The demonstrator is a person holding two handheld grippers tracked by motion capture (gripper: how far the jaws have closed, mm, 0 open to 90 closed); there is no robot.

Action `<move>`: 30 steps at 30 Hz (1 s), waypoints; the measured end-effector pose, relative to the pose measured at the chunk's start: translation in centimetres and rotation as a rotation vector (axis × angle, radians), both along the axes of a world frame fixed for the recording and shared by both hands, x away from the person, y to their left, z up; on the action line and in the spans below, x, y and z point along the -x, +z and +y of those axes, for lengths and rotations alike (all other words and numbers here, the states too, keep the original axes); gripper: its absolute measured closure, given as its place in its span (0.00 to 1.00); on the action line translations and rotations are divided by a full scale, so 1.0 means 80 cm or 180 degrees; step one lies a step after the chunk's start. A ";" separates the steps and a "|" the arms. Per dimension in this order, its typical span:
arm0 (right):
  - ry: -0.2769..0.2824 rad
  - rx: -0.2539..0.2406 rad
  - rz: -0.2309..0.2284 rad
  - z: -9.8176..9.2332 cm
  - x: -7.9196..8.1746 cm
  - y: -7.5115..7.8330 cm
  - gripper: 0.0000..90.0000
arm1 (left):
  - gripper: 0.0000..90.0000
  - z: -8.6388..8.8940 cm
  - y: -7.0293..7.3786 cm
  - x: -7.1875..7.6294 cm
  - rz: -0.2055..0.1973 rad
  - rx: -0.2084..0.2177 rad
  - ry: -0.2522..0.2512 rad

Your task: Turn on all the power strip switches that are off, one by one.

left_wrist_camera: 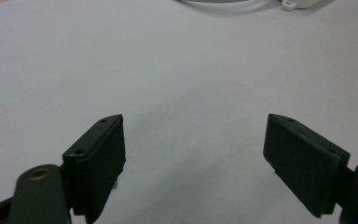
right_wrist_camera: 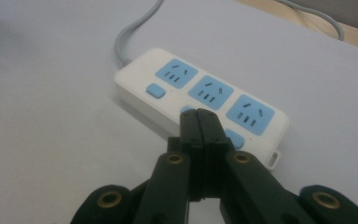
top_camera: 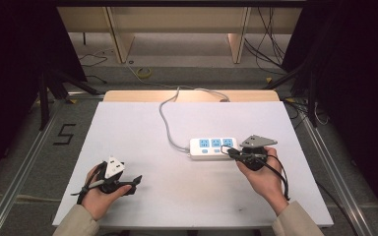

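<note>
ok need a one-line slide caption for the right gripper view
Shut right gripper poised over the middle blue switch of a white three-socket power strip on the white table.

The power strip [right_wrist_camera: 200,100] was white with three sky-blue socket faces, each marked with little dark slots, and it had small blue buttons [right_wrist_camera: 155,90] along the near edge in the same shade. Its cable [top_camera: 166,120] was light grey. The table cover [top_camera: 177,191] was a plain pale lavender-grey, no pattern at all, with a strip of light wood [top_camera: 128,96] showing at the far edge. Both grippers were black — the left gripper [top_camera: 134,183] and the right gripper [top_camera: 230,152] — with brass-coloured rivets on the right one's arms. Each carried a pale grey plate on top. The person's sleeves [top_camera: 293,221] were beige.
</note>
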State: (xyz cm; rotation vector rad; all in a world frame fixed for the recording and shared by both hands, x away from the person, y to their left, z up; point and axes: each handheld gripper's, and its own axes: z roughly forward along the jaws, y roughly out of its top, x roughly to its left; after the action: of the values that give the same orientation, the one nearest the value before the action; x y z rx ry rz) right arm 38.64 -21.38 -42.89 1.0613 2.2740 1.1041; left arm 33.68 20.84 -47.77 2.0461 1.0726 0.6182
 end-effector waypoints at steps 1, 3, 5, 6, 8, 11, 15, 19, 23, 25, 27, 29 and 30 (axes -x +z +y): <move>0.0013 0.0014 0.0007 0.002 -0.001 0.000 1.00 | 0.23 0.000 0.000 0.000 -0.0002 -0.0004 -0.0002; 0.0026 0.0030 0.0019 0.006 -0.004 0.001 1.00 | 0.23 0.000 0.000 0.000 -0.0006 -0.0009 0.0002; 0.0044 0.0048 0.0036 0.010 -0.006 0.001 1.00 | 0.23 0.000 0.000 0.000 -0.0009 -0.0006 -0.0001; 0.0047 0.0051 0.0044 0.011 -0.008 0.002 1.00 | 0.23 0.000 0.000 0.000 -0.0009 -0.0006 -0.0001; 0.0050 0.0056 0.0059 0.015 -0.010 0.003 1.00 | 0.23 0.000 0.000 0.000 -0.0005 -0.0010 -0.0003; 0.0063 0.0059 0.0081 0.020 -0.013 0.004 1.00 | 0.23 -0.001 0.000 0.000 -0.0009 -0.0005 -0.0002; 0.0070 0.0080 0.0110 0.026 -0.018 0.005 1.00 | 0.23 0.000 0.000 0.000 -0.0003 -0.0009 -0.0002; 0.0071 0.0095 0.0133 0.030 -0.022 0.006 1.00 | 0.23 0.000 -0.001 0.000 -0.0007 -0.0003 0.0000; 0.0082 0.0118 0.0152 0.035 -0.026 0.008 1.00 | 0.23 -0.001 -0.001 0.000 -0.0006 -0.0006 0.0004; 0.0082 0.0127 0.0168 0.038 -0.029 0.008 1.00 | 0.23 0.000 -0.001 0.000 -0.0005 -0.0011 0.0004; 0.0089 0.0142 0.0189 0.040 -0.031 0.007 1.00 | 0.23 0.000 -0.001 0.000 -0.0005 -0.0014 0.0002; 0.0095 0.0157 0.0205 0.042 -0.033 0.007 1.00 | 0.23 0.000 -0.001 0.000 -0.0001 -0.0015 0.0002; 0.0102 0.0158 0.0213 0.043 -0.034 0.007 1.00 | 0.23 -0.001 -0.001 0.000 -0.0007 -0.0004 0.0005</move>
State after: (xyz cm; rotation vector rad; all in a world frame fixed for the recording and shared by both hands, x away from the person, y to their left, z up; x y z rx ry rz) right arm 41.34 -17.91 -42.35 1.0608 2.3655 1.0334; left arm 33.70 20.78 -47.88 2.0456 1.0728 0.6220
